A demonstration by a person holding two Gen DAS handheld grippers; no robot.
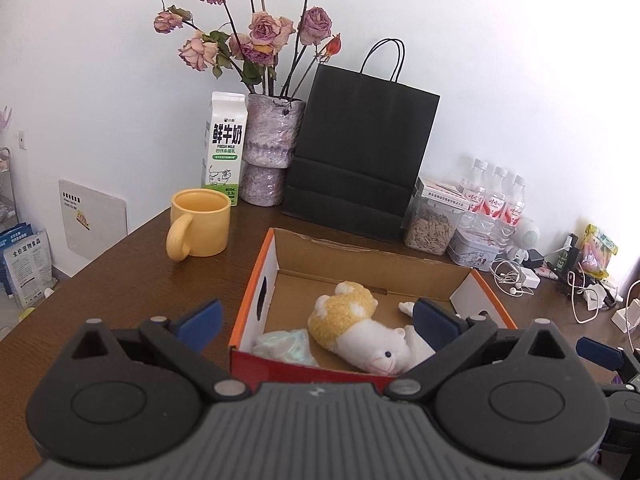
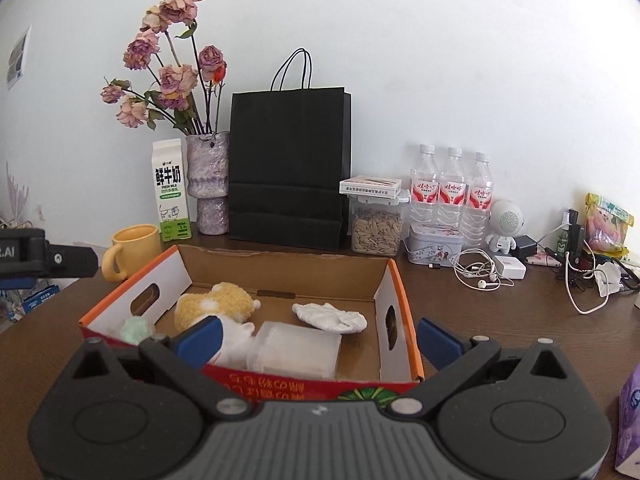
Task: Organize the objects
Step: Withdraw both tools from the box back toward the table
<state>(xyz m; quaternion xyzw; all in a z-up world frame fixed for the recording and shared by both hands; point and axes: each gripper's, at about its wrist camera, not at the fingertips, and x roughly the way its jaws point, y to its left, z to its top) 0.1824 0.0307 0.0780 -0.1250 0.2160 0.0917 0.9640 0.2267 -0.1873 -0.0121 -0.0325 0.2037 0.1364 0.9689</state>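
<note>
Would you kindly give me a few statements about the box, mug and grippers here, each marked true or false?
1. The plush toy lies inside the cardboard box. True.
2. The yellow mug stands inside the box. False: it stands on the table, left of the box.
3. The left gripper is shut on the toy. False: its jaws stand wide apart, holding nothing.
4. The right gripper is open. True.
5. The black bag lies flat on the table. False: it stands upright by the wall.
6. A milk carton stands beside the vase. True.
</note>
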